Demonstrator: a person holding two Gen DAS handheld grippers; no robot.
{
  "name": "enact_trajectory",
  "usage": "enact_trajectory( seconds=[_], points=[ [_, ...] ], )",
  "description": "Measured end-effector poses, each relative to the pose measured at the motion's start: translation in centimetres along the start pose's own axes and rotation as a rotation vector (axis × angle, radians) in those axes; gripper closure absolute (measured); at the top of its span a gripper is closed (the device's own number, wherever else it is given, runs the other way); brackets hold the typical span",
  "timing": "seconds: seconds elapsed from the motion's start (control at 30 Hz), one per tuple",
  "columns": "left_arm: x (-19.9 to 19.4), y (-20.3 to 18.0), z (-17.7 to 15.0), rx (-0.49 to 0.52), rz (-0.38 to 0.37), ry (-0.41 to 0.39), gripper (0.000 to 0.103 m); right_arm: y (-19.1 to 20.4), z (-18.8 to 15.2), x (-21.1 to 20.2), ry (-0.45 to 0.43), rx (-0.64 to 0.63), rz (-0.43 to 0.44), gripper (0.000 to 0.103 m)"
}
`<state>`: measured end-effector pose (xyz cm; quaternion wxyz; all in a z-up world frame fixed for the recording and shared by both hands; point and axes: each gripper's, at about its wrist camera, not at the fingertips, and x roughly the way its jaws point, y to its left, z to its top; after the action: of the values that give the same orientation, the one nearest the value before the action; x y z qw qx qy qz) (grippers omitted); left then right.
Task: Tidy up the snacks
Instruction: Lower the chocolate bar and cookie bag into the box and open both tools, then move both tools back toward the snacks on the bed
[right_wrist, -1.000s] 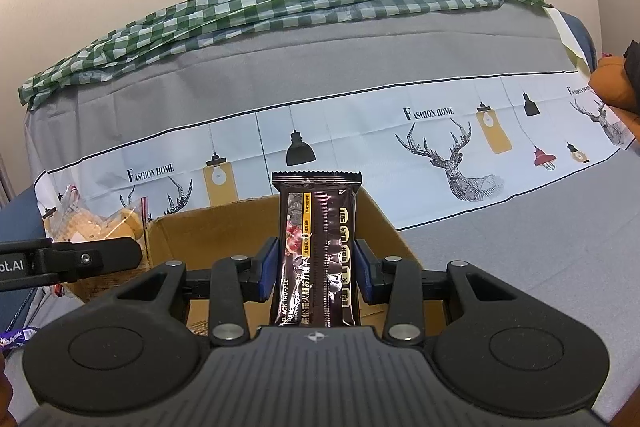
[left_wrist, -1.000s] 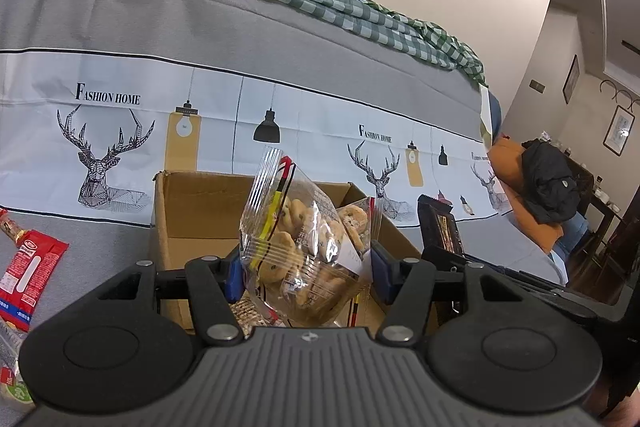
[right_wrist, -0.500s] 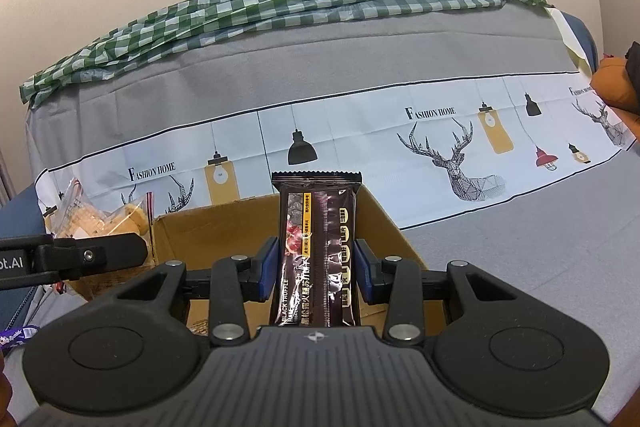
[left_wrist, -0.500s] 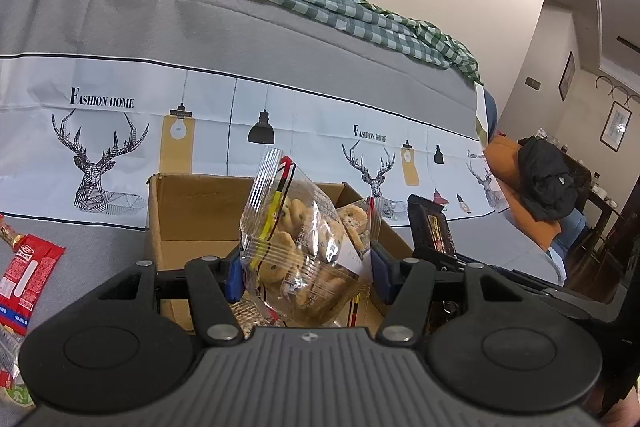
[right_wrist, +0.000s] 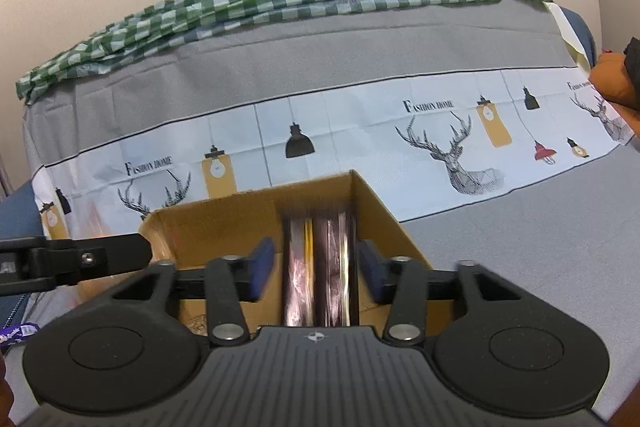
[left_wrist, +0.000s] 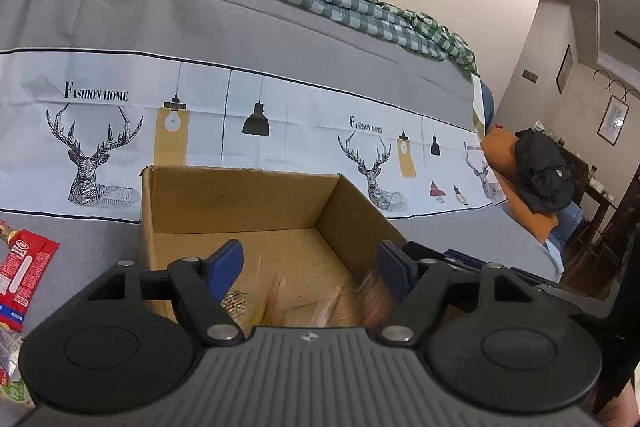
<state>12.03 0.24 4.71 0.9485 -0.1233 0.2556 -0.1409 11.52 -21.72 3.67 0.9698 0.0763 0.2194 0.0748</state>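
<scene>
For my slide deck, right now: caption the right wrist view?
Right gripper, jaws opening, drops a dark snack bar, blurred mid-fall, into the cardboard box.

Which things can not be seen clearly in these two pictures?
- Dark snack bar, right wrist view: motion blur, label unreadable.
- Clear snack bag, left wrist view: blurred, partly behind the claw body.
- Cardboard box near floor, both views: hidden by the claws.
- Red packet: cut by the left edge.
</scene>
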Motion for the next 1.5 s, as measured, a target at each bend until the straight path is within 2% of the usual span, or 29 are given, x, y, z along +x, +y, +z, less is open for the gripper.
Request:
enact_trajectory(
  seconds=[0.27,0.33,0.4,0.43,0.47,0.5,0.63,0.7,0.8,0.87,0.93,1.03,1.1,1.13,1.17,1.2,1.3,1.43,1.5],
  points=[
    [-0.2,0.2,-0.1,-0.015,0.011,-0.027,0.026,0.0,-0.2,0.1,0.003,0.008,0.002,0.044],
    [-0.4,0.2,-0.1,-0.010,0.007,-0.044,0.032,0.1,-0.2,0.2,0.003,0.005,0.004,0.044],
    [-0.7,0.1,-0.2,0.013,0.017,-0.067,0.052,0.2,-0.2,0.2,0.005,0.007,0.010,0.044],
    [-0.8,0.1,-0.3,0.024,0.024,-0.070,0.057,0.3,-0.1,0.3,0.006,0.011,0.013,0.044],
    [-1.0,0.2,-0.3,0.030,0.030,-0.068,0.070,0.4,-0.1,0.3,0.005,0.015,0.016,0.044],
    [-1.1,0.4,-0.3,0.028,0.032,-0.058,0.077,0.5,0.0,0.3,0.005,0.020,0.020,0.045],
    [-3.0,1.4,0.0,-0.001,0.018,-0.033,0.079,1.7,0.0,0.2,-0.006,0.030,0.034,0.045],
    [-4.1,2.3,0.7,0.008,0.007,-0.023,0.079,2.5,-0.2,-0.1,-0.017,0.025,0.045,0.052],
    [-5.7,3.4,2.2,0.108,0.045,0.014,0.079,3.8,-0.5,-0.5,-0.019,0.022,0.079,0.066],
    [-7.4,4.5,2.4,0.188,0.080,0.013,0.079,4.9,-0.7,-1.0,-0.026,0.013,0.115,0.068],
    [-9.1,6.7,2.0,0.213,0.098,0.021,0.079,6.0,-0.9,-1.6,-0.036,0.001,0.152,0.068],
    [-11.1,11.1,0.3,0.139,0.126,0.020,0.079,7.9,-1.5,-2.6,-0.036,-0.023,0.220,0.067],
    [-12.2,15.0,-1.8,-0.009,0.182,0.009,0.079,9.3,-1.9,-3.0,-0.018,-0.028,0.273,0.066],
    [-12.0,16.6,-2.3,-0.066,0.220,0.072,0.081,9.9,-2.1,-3.1,-0.010,-0.033,0.296,0.066],
    [-12.3,17.7,-2.3,-0.109,0.284,0.085,0.083,10.9,-2.5,-3.2,0.000,-0.041,0.323,0.066],
    [-13.0,18.8,-2.2,-0.151,0.312,0.054,0.083,11.7,-2.9,-3.2,0.011,-0.048,0.347,0.066],
    [-13.6,21.7,-2.4,-0.305,0.299,0.050,0.083,14.9,-4.3,-3.2,0.051,-0.092,0.428,0.066],
    [-13.2,23.5,-2.7,-0.400,0.324,0.077,0.083,20.1,-6.8,-3.0,0.087,-0.215,0.520,0.065],
    [-12.9,24.0,-2.9,-0.414,0.333,0.090,0.083,22.1,-7.9,-2.6,0.115,-0.265,0.531,0.054]
  ],
)
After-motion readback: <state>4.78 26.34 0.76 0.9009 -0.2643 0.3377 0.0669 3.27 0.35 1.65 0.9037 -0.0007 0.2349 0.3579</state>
